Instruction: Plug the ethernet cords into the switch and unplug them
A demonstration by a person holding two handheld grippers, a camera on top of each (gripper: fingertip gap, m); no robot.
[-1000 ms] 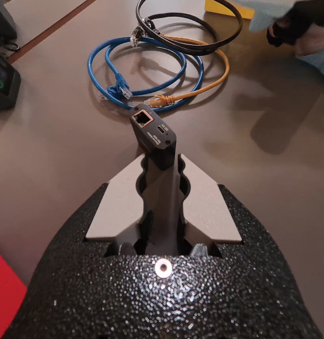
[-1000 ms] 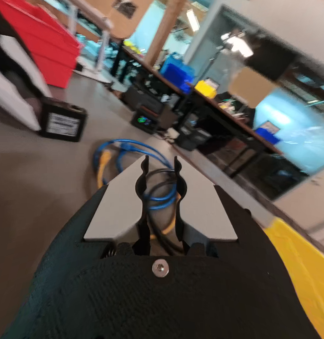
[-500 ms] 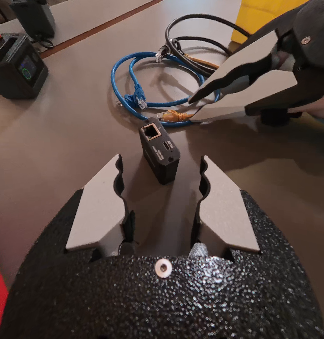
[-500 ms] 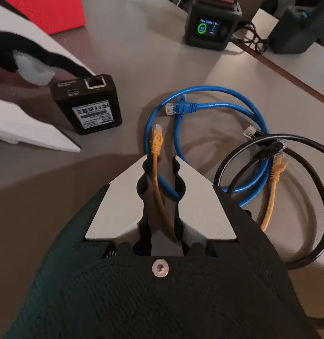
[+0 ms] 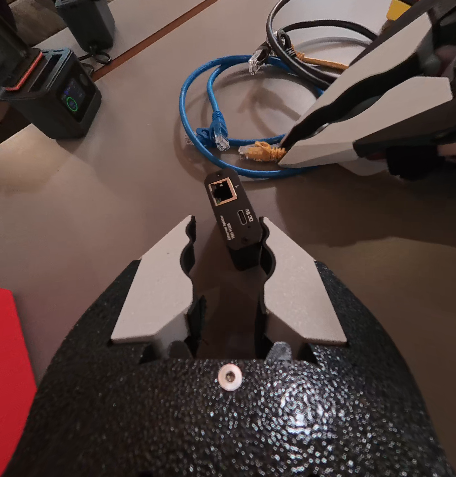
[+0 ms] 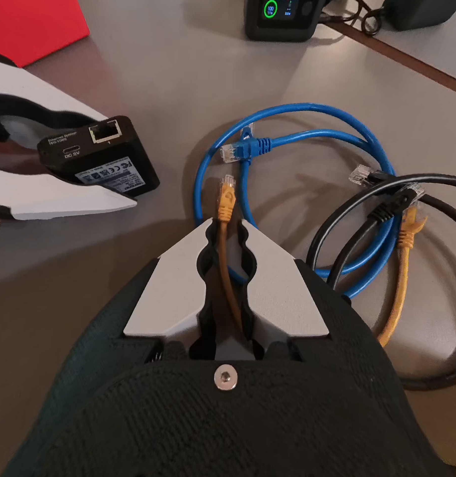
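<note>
1. Your left tool (image 5: 226,222) stood apart around the black switch (image 5: 230,214): its right-hand finger touched the switch's edge, while the other finger stood clear, so nothing was clamped yet.
2. The switch sat tipped on the worktop (image 5: 79,206), its empty port (image 5: 222,192) facing the cords; it would probably have served you to square it between both fingers before closing.
3. Your right tool (image 6: 225,222) straddled the yellow cord (image 6: 225,247) just behind its plug (image 6: 226,192), fingers narrow but with a gap showing, not yet pinching.
4. A grip close behind the plug's boot would likely have kept the plug from drooping on the way to the port.
5. Farther off, the blue cord (image 6: 312,109) and black cord (image 6: 350,214) lay coiled, unplugged.
</note>
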